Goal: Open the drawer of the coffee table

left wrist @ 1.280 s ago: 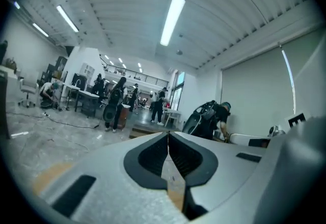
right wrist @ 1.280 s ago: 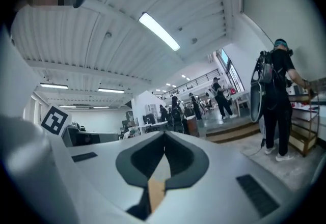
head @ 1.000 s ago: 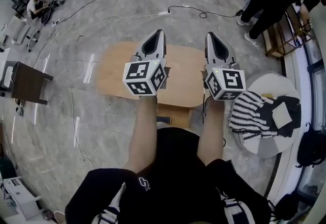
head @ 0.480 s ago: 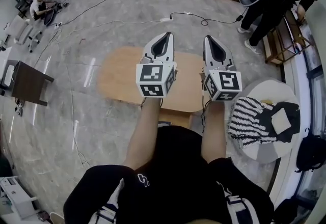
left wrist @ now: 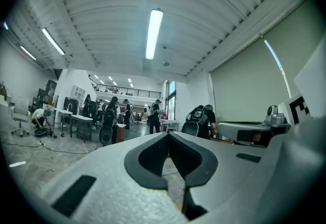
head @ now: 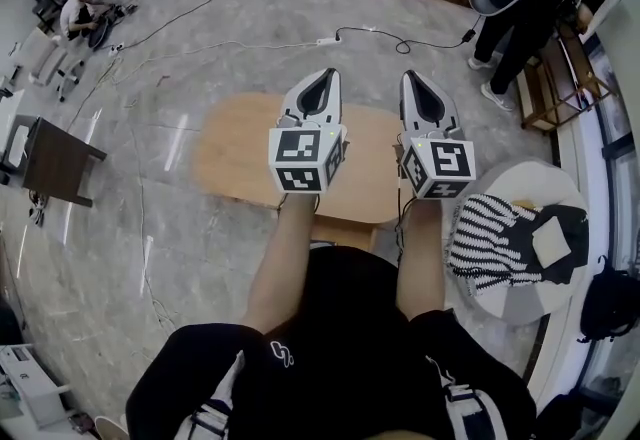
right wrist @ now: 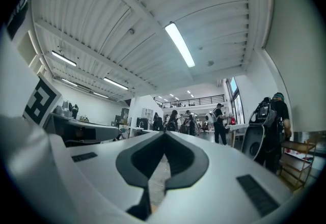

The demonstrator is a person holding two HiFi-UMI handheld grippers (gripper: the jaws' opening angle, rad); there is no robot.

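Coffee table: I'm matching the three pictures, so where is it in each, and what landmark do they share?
Head view: coffee table at centre, wooden top.
Left gripper view: not clearly in it; only the room beyond shows.
Right gripper view: likewise not clearly in it.
Shared landmark: person in black, upper right in the head view, mid-right in the left gripper view, far right in the right gripper view.

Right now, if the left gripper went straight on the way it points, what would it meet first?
Nothing close: the left gripper, shut, points level over the coffee table into open room. People stand far beyond, depth unclear.
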